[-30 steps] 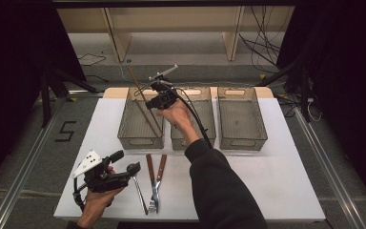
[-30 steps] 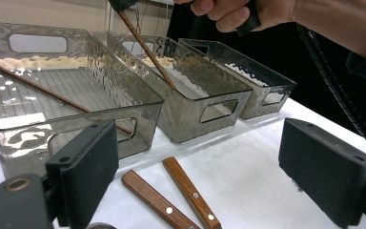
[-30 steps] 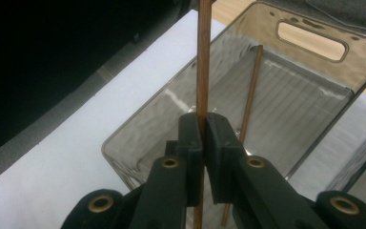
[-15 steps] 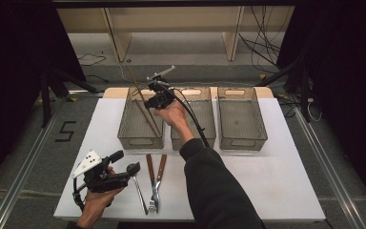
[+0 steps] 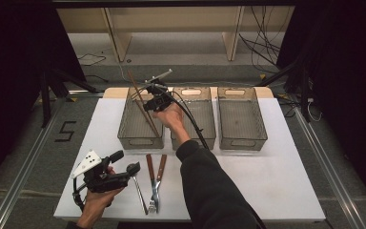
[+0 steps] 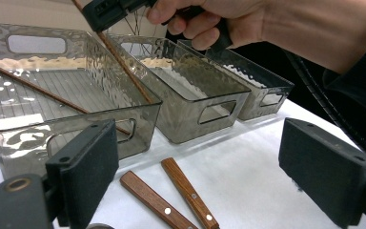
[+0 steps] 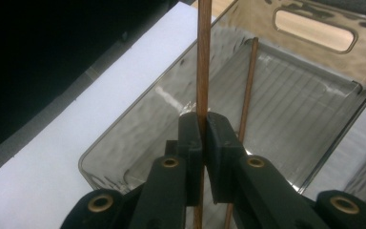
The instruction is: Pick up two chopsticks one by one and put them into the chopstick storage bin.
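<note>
Jaws of right gripper (image 7: 202,126) pinch slim round wooden chopstick (image 7: 203,57).

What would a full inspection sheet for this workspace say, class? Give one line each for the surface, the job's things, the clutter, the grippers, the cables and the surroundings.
Surface: white table, wooden strip at its far edge.
Job's things: held chopstick slants over the left bin; a second chopstick lies inside that bin. Middle bin and right bin look empty.
Clutter: two wooden-handled utensils and a metal one lie on the table at the near edge.
Grippers: right gripper shut on the held chopstick; left gripper open, nothing between its jaws.
Cables: black cable trails from the right gripper; more on the floor beyond.
Surroundings: wooden shelf frame, dark curtains, floor marking 5.
</note>
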`<state>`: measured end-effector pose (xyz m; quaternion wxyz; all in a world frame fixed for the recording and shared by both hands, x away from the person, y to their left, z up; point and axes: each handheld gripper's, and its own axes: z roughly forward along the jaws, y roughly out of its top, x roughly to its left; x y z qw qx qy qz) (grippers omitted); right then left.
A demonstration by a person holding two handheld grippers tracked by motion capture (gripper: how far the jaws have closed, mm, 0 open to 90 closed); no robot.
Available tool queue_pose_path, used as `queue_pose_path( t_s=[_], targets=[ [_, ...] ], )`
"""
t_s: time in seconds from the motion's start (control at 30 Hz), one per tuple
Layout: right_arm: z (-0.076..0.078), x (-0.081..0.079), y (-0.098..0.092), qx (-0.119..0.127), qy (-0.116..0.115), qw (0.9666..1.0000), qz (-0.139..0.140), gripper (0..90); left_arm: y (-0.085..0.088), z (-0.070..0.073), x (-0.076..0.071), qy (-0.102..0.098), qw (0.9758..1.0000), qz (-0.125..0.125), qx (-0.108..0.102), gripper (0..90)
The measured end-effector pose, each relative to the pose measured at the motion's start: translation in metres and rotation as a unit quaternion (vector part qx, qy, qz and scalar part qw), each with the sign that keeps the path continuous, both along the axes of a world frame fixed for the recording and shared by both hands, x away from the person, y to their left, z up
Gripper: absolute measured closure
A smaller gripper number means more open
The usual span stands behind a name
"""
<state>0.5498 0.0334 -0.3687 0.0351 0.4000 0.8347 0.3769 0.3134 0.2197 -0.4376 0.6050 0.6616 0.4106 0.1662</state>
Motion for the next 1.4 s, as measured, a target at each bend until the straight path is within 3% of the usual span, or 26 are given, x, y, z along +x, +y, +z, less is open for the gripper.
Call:
queue_pose_path(
  t_s=[0.37, 0.77, 1.1, 1.4],
  targets=[
    [-0.011, -0.001, 0.003, -0.017, 0.010, 0.9998, -0.006, 83.4, 0.000, 0.000, 0.000, 0.000, 1.0000, 0.000, 0.000, 13.0],
    [0.002, -0.008, -0.013, 0.004, 0.006, 1.0000, -0.002, 58.8, 0.001, 0.000, 0.000, 0.002, 1.0000, 0.002, 0.000, 13.0],
    [0.009, -0.035, -0.039, 0.002, -0.017, 0.9995, 0.028, 44.4, 0.001, -0.001, 0.001, 0.009, 0.9999, 0.010, 0.005, 13.0],
    [0.015, -0.071, -0.078, 0.022, -0.043, 0.9981, 0.039, 37.1, 0.001, -0.003, 0.004, 0.026, 0.9993, 0.020, 0.014, 13.0]
  ],
)
